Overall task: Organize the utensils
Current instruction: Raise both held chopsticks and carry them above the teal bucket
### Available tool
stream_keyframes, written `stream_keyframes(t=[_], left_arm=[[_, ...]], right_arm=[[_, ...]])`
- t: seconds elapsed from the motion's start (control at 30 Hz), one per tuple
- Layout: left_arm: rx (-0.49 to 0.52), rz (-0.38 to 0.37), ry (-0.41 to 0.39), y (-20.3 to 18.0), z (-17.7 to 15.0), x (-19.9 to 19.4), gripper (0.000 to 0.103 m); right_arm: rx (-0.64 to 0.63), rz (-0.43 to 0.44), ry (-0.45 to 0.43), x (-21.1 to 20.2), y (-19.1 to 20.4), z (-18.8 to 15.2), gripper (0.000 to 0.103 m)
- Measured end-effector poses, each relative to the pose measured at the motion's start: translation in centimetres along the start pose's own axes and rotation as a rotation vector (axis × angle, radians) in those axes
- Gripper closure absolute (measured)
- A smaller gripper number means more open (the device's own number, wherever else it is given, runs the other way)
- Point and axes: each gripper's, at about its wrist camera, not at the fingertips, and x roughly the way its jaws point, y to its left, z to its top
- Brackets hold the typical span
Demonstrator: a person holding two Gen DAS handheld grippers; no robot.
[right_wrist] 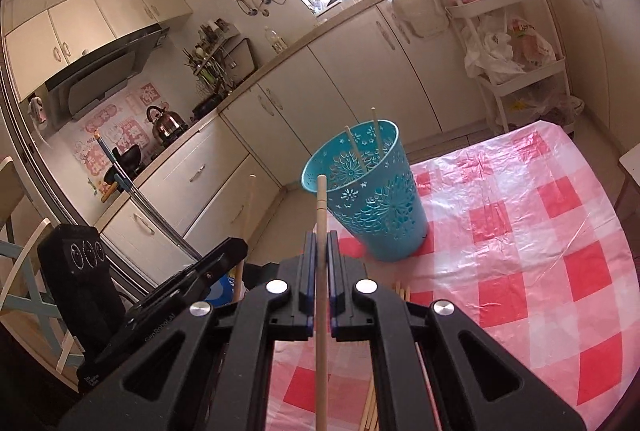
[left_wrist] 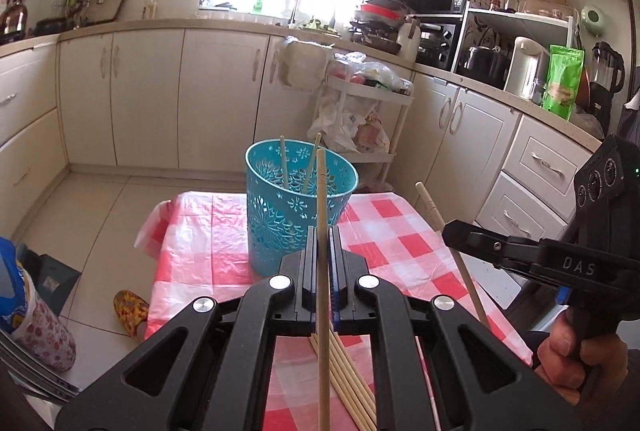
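Observation:
A teal perforated holder (left_wrist: pixel 298 209) stands on the red-checked table (left_wrist: pixel 384 231) with two chopsticks upright in it. My left gripper (left_wrist: pixel 321 231) is shut on a wooden chopstick (left_wrist: pixel 322 199), held upright just in front of the holder. My right gripper (right_wrist: pixel 321 237) is shut on another chopstick (right_wrist: pixel 321 207), to the left of the holder (right_wrist: pixel 372 191) in its view. The right gripper also shows in the left wrist view (left_wrist: pixel 450 229), with its chopstick (left_wrist: pixel 430 207). Several loose chopsticks (left_wrist: pixel 348 379) lie on the table below my left gripper.
Cream kitchen cabinets (left_wrist: pixel 160 91) run along the back. A white trolley with plastic bags (left_wrist: pixel 364 111) stands behind the table. A patterned slipper (left_wrist: pixel 130 311) lies on the tiled floor to the left. A wooden chair (right_wrist: pixel 24 271) stands left of the table.

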Motion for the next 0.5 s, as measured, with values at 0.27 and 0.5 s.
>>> stream_keyframes(t=[0.27,0.5], left_arm=[[0.024,0.028,-0.046,-0.5,0.7,-0.9,0.098],[0.013,0.03,-0.074,-0.1,1.4,-0.9,0.098]], right_arm=[[-0.008,0.012,-0.023,0.0,0.6,0.8,0.097],[0.002,0.019,-0.033,0.5,0.6,1.1,0.097]])
